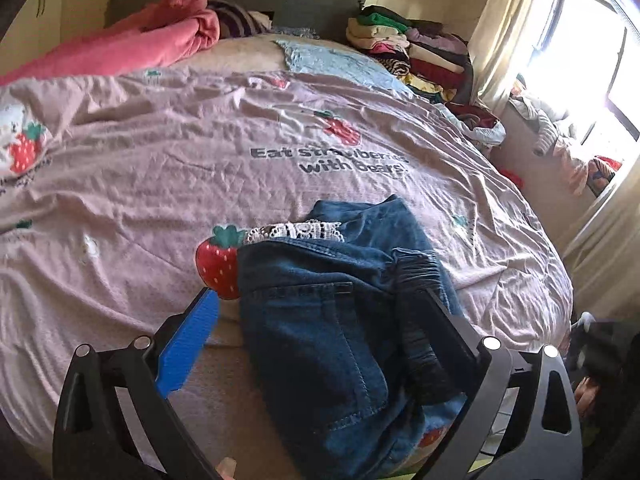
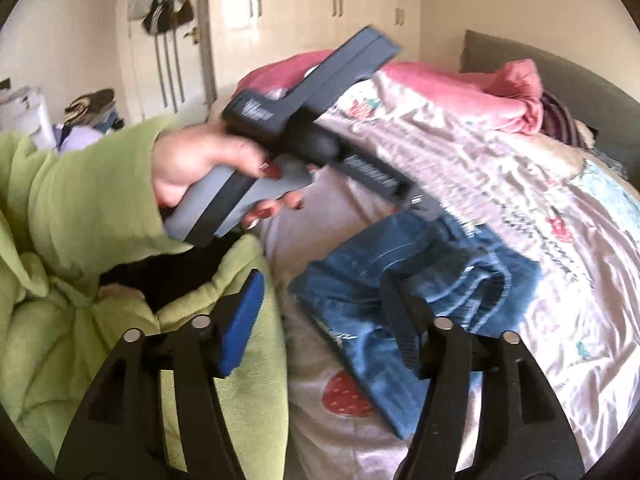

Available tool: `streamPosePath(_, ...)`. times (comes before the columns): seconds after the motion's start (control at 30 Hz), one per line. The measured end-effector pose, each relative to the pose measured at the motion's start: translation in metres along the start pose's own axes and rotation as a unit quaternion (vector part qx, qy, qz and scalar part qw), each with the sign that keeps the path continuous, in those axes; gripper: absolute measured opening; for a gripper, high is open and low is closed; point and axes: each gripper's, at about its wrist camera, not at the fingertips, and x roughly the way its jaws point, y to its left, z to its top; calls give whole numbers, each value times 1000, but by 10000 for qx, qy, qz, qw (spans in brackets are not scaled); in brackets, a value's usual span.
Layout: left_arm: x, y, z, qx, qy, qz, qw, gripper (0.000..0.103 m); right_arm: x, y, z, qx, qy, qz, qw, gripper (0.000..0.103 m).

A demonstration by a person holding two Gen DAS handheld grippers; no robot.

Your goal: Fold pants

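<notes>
My left gripper [image 1: 324,344] stands spread wide with nothing clamped, blue pad at nine o'clock and black ribbed pad at three, hanging over the pants [image 1: 340,320] without pressing them. My right gripper [image 2: 332,328] is parted about halfway and holds nothing; the denim lies beyond its black finger, toward two o'clock. In the right wrist view a hand [image 2: 192,168] in a lime-green sleeve [image 2: 80,184] grips the left tool's grey handle at ten o'clock. The pants, small blue jeans with an elastic gathered waistband [image 1: 416,268] and white lace trim [image 1: 296,232], sit bunched in a rough fold near the bed's near edge, on a pink strawberry-print bedsheet [image 1: 160,160]. I judge the denim light, soft yet fairly firm, not slippery; the stitched waistband or hem edges offer the surest pinch. At one o'clock, a stack of folded clothes [image 1: 416,52] lines the bed's far side.
</notes>
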Motion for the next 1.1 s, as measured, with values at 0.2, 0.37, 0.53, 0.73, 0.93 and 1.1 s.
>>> streamPosePath(0.2,-15,-6,1,94,-153,163,9997,98,-5,-22,-2,224,-329,-351,9986,71)
streamPosePath(0.37,-27,-8,0,145,-260,263,9992,98,-9,-28,0,323,-474,-606,9965,76)
streamPosePath(0.53,-37,-11,-2,170,-350,330,9987,98,-11,-37,2,474,-584,-794,9940,80)
streamPosePath(0.73,-44,-13,-7,209,-398,436,9980,98,-12,-45,5,670,-637,-987,9908,82)
streamPosePath(0.93,-48,-13,-15,229,-435,538,9973,98,-9,-53,4,853,-627,-1146,9878,84)
streamPosePath(1.1,-46,-10,-22,188,-412,569,9974,98,-5,-61,1,1049,-581,-1262,9847,84)
